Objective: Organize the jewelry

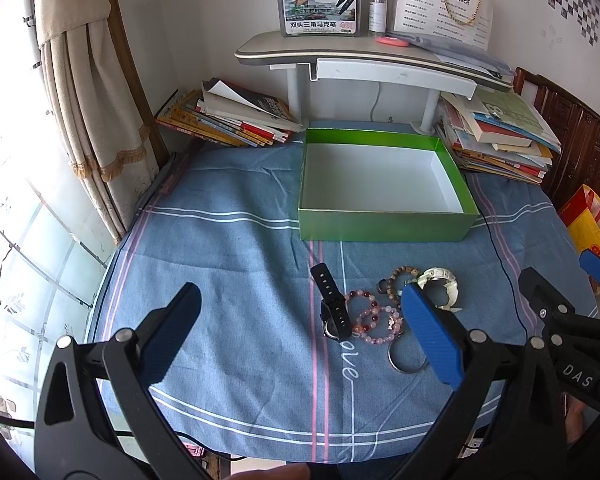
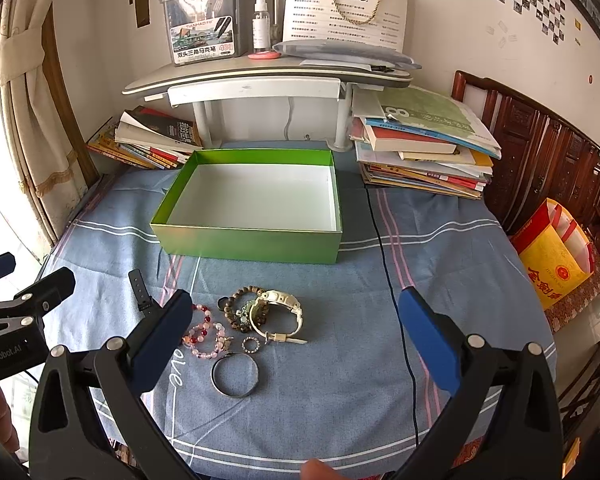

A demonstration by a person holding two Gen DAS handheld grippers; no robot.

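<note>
The black watch [image 1: 332,304] lies lengthwise, strap pointing toward green box [image 1: 384,224].

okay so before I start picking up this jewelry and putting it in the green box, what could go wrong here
1. The white watch, brown wooden bead bracelet and pink bead bracelets lie touching in one cluster, so a grab may drag neighbours along.
2. The thin silver bangle lies flat on the blue cloth; the open right gripper could slip off it.

Light: we see bright daylight from the window [image 1: 16,208], overexposed.
Focus: sharp.
Edges: strong fisheye bending, dark corners.
</note>
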